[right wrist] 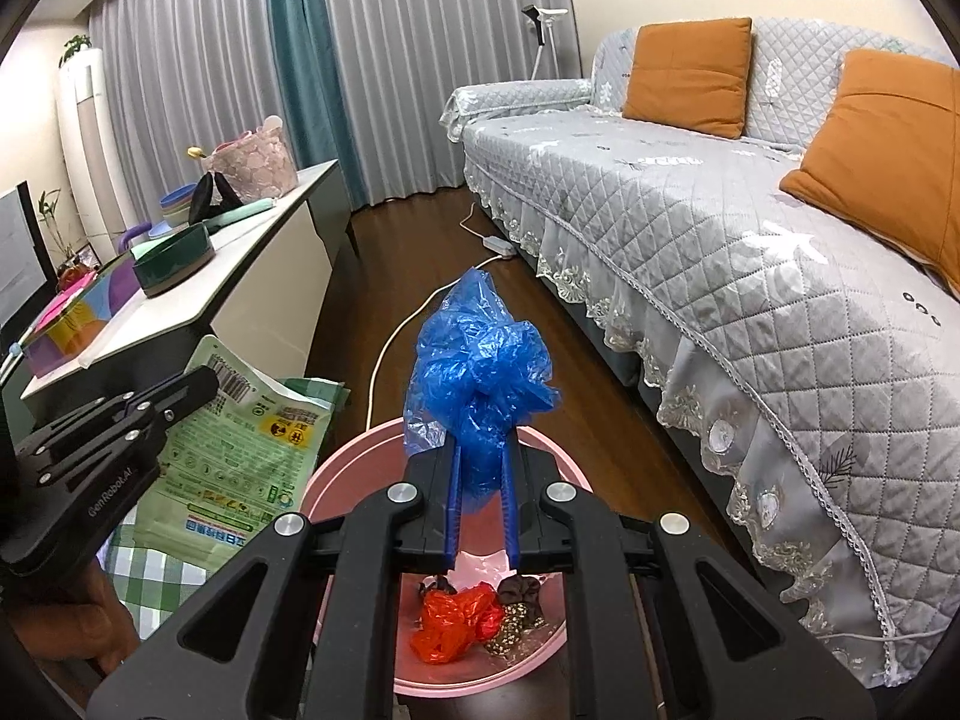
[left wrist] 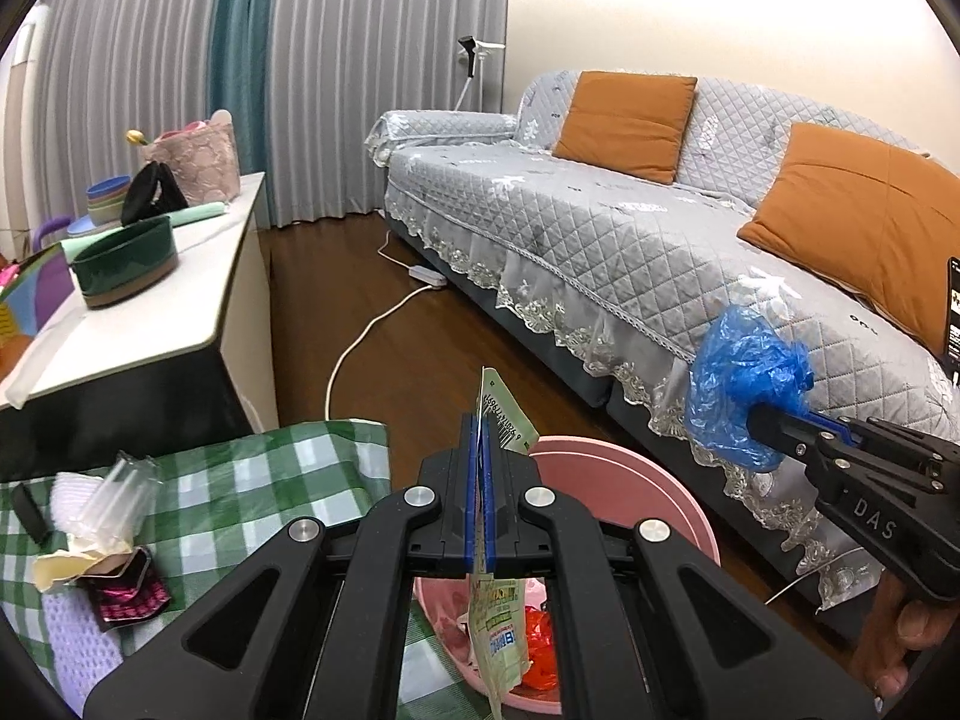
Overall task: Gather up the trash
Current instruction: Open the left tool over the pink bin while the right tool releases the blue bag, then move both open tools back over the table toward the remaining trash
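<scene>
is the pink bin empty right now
No, in the right wrist view the pink bin already holds a crumpled red plastic bag and dark wrappers on its bottom.

the left gripper (left wrist: 479, 450) hides the middle of the green pouch (left wrist: 501, 618); the pink bin's (left wrist: 630, 480) near rim is cut off.
</scene>
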A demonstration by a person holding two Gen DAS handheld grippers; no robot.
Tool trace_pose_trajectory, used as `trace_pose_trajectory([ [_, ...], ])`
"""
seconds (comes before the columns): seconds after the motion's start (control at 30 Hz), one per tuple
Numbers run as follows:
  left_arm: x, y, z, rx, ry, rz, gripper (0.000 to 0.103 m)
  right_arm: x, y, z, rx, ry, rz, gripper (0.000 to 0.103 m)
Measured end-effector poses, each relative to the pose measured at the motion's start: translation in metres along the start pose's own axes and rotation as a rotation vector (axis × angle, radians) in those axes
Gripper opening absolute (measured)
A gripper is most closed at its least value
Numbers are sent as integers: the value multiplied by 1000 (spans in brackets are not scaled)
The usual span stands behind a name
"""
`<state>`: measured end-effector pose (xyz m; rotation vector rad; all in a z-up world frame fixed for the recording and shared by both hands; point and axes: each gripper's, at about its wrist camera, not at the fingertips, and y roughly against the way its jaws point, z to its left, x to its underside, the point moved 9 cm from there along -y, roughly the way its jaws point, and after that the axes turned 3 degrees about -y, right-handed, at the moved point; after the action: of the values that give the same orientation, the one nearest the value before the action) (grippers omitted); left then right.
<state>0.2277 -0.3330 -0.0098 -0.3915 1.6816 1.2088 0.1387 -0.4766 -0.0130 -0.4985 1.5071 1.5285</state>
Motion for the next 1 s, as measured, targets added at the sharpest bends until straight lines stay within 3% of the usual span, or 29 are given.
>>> trace_pose_trajectory([
  [0.33, 8, -17, -8, 57, 12, 40, 3, 3, -7, -4, 23, -13, 17, 16],
  [0.4, 10, -18, -8, 55, 10, 49, 7, 4, -8, -9, 29, -32, 24, 25],
  [0.47, 11, -15, -5, 46, 21, 45, 16, 5, -8, -13, 36, -53, 29, 42],
  [1.0, 14, 42, 27, -37, 36, 11, 17, -4, 9, 0, 16, -54, -11, 43],
])
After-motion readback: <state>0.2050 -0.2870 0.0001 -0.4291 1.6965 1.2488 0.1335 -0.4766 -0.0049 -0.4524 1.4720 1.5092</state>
